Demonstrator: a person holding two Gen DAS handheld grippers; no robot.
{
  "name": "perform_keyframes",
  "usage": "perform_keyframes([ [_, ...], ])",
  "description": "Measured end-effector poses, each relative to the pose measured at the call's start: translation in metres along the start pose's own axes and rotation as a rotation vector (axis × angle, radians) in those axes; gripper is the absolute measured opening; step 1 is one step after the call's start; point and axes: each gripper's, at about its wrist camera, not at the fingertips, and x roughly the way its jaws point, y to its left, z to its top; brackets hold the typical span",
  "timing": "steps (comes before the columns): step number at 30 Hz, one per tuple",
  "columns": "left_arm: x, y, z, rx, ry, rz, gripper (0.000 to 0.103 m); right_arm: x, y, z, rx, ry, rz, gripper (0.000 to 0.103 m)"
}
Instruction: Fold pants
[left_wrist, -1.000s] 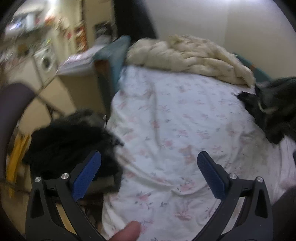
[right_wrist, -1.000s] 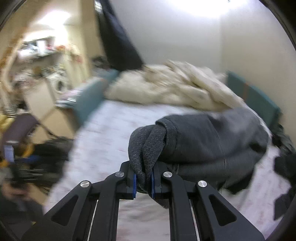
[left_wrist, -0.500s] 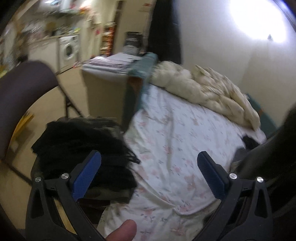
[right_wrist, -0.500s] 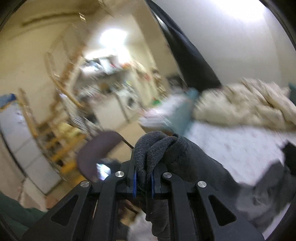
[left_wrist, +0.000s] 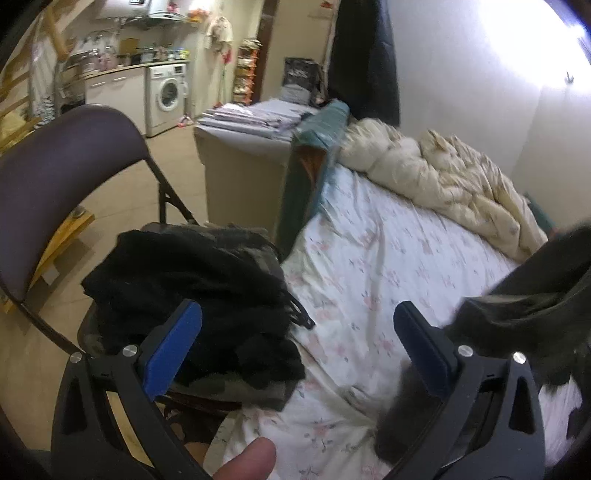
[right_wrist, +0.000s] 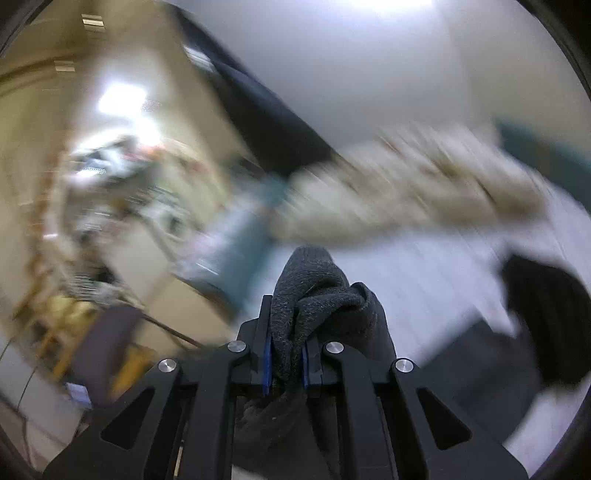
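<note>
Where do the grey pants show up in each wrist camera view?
Left wrist: grey pants at the right edge, hanging over the floral sheet.
Right wrist: bottom centre, bunched between the right gripper fingers.
Shared landmark: the cream duvet at the bed's far end.

Right wrist view smeared by motion, kitchen shelves (right_wrist: 110, 177) and cream duvet (right_wrist: 406, 192) only streaks, grey pants (left_wrist: 535, 295) cut off at the left view's right edge, their lower part hidden behind the left tool (left_wrist: 295, 339), fingertip (left_wrist: 251, 459) cropped by the bottom edge
</note>
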Motion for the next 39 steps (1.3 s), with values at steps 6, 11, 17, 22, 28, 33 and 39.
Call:
perform_keyframes([
  [6,0.04,-0.041,-0.021,0.148,0.122,0.001,0.103,0.072,-0.112,-0.082,0.221,0.198,-0.21,0.024],
  [11,0.065,-0.072,-0.044,0.243,0.272,-0.031,0.103,0.068,-0.086,-0.118,0.195,0.195,-0.188,0.087],
  [17,0.056,-0.084,-0.049,0.237,0.267,-0.031,0.103,0.059,-0.045,-0.179,0.298,0.253,-0.243,0.089],
  [22,0.053,-0.069,-0.035,0.152,0.252,-0.01,0.103,0.121,0.006,-0.215,0.328,0.448,-0.081,0.089],
  [28,0.054,-0.035,-0.025,0.089,0.237,0.098,0.103,0.201,0.05,-0.211,0.176,0.483,-0.126,0.089],
  [33,0.054,-0.014,-0.019,0.049,0.234,0.111,0.103,0.262,0.04,-0.228,0.06,0.59,-0.339,0.081],
  [39,0.052,-0.008,-0.017,0.016,0.242,0.081,0.103,0.219,0.026,-0.224,0.054,0.506,-0.283,0.011],
])
